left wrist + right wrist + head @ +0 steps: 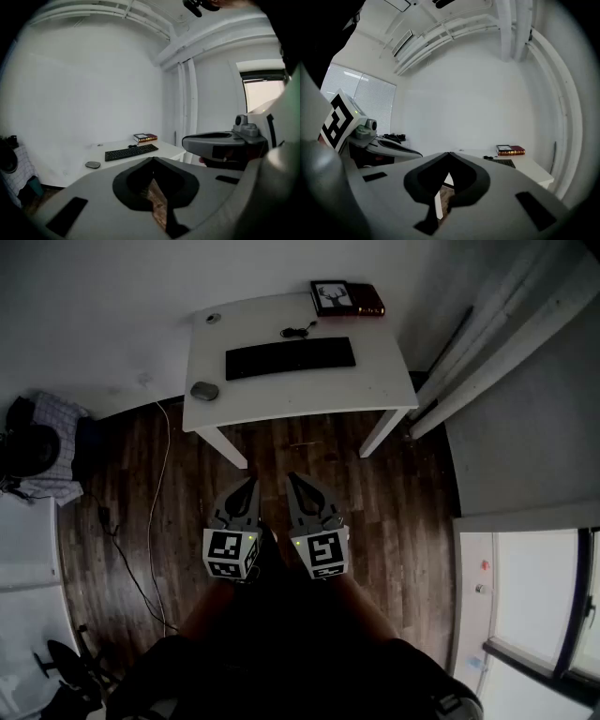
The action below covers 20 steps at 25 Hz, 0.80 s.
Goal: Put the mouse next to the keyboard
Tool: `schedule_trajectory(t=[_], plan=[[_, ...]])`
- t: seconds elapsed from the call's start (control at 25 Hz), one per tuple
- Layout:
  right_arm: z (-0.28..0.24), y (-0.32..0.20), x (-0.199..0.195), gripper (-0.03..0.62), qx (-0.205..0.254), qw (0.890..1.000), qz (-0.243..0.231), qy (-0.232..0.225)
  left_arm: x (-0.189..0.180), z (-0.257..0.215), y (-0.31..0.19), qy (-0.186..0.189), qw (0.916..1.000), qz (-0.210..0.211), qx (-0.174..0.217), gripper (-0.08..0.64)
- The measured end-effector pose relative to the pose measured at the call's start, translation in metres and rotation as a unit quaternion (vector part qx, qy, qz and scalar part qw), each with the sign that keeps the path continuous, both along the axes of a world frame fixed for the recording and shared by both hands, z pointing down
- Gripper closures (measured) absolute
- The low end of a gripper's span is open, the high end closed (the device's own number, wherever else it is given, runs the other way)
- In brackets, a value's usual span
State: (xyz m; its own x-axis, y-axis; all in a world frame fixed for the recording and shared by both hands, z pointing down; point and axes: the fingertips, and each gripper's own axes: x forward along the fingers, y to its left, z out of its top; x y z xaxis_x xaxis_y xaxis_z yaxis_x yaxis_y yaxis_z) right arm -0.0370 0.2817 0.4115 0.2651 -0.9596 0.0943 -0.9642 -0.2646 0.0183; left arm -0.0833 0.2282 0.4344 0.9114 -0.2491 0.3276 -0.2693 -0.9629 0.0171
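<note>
A grey mouse (204,390) lies near the left front corner of the white table (375,381), apart from the black keyboard (291,358) at the table's middle. Both grippers hang over the wooden floor, well short of the table. My left gripper (250,482) is shut with nothing in it, and so is my right gripper (292,478) beside it. The left gripper view shows the mouse (93,164) left of the keyboard (130,152), beyond the closed tips of the left gripper (152,159). In the right gripper view, the right gripper (449,153) hides the mouse; only the keyboard's end (502,162) shows.
A red book with a picture frame (347,298) lies on the table's far right corner, a black cable (298,330) behind the keyboard. A white cord (159,521) trails over the floor at the left. Clothes on a chair (42,446) stand left, a window (539,606) right.
</note>
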Motion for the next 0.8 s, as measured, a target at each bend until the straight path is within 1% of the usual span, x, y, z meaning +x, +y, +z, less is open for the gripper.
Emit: schedule_trajectory(t=[0.16, 0.36, 0.56, 0.8], plan=[[0.002, -0.02, -0.008, 0.572, -0.002, 1.0, -0.004, -0.001, -0.006, -0.001, -0.019, -0.004, 1.0, 0.002, 0.002, 0.558], [0.007, -0.034, -0.01, 0.572, -0.013, 1.0, -0.02, -0.004, -0.011, -0.001, -0.029, -0.002, 0.9999, -0.013, 0.001, 0.558], [0.015, -0.053, -0.016, 0.571, -0.027, 0.999, -0.043, -0.007, -0.02, 0.005, -0.048, -0.009, 0.9993, -0.037, -0.005, 0.558], [0.027, -0.089, -0.024, 0.571, -0.051, 0.995, -0.08, -0.014, -0.028, 0.012, -0.078, -0.013, 0.9974, -0.068, -0.019, 0.558]])
